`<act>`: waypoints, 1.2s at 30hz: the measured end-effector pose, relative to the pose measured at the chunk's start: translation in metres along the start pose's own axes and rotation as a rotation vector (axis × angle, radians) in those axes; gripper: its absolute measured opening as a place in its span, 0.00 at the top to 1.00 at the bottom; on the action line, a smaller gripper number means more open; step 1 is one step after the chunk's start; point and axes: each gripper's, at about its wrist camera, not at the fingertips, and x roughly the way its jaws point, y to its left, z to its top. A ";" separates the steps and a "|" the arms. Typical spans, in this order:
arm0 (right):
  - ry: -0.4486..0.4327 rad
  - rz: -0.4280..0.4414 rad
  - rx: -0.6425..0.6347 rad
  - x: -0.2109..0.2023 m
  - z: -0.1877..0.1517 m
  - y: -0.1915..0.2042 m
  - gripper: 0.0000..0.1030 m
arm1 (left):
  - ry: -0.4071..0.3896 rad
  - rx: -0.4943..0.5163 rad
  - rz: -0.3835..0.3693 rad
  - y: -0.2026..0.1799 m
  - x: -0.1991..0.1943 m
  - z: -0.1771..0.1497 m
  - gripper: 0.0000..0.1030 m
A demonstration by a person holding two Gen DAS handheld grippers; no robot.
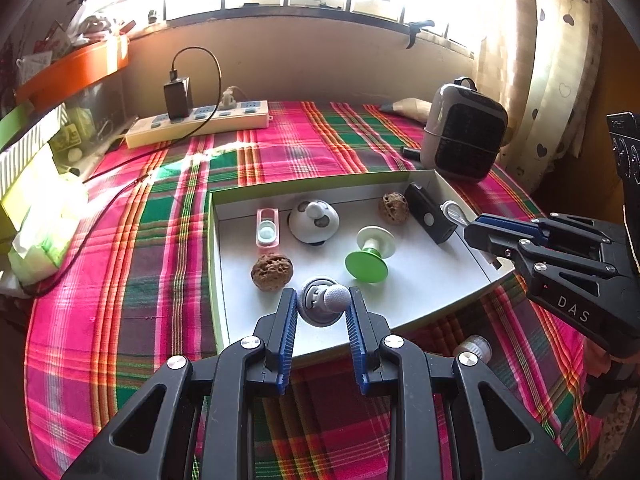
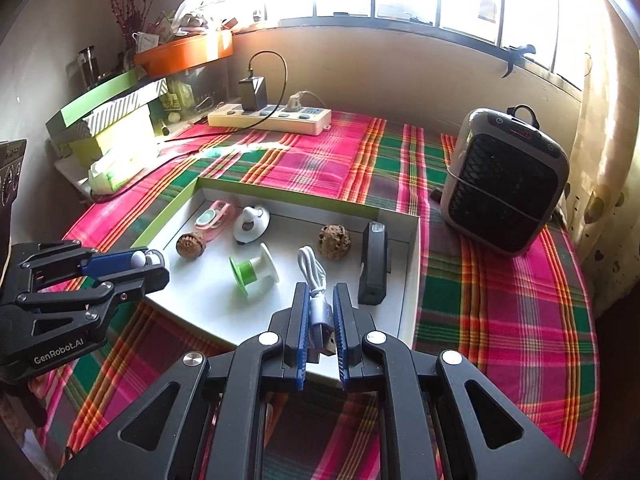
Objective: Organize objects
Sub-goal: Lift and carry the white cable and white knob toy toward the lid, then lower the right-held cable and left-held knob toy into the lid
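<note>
White cable (image 2: 314, 276) hangs pinched in the right gripper (image 2: 320, 320), its silver USB plug clamped between the blue pads and its coiled length running forward, away from the camera, over the near right part of the box (image 2: 412, 240). Its long axis lies along the gripper's own pointing line, so the loose coil leads toward the tray floor between the green spool (image 2: 250, 270) and the black device (image 2: 374, 268). Over the near left corner of the same box, the left gripper (image 1: 322, 304) is closed on a small grey ball-headed mount (image 1: 320, 300), its pads pressing on the piece from both sides. Each hand is thus already loaded and poised above the box, the right nearer the black device, the left nearer the walnut (image 1: 272, 272). Judging by this, the coming move is a set-down into the box, and free floor lies just ahead of each gripper. Around the box, the plaid cloth covers the tabletop (image 2: 500, 320), with a heater (image 2: 504, 184) well to the right.
</note>
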 end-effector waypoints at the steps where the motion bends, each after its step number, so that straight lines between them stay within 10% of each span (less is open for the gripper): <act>1: 0.003 0.003 -0.001 0.002 0.003 0.000 0.88 | 0.000 -0.002 0.001 0.001 0.001 0.001 0.78; 36: 0.127 0.088 -0.010 0.083 0.050 0.008 0.88 | 0.067 -0.008 -0.007 0.011 0.048 0.011 0.78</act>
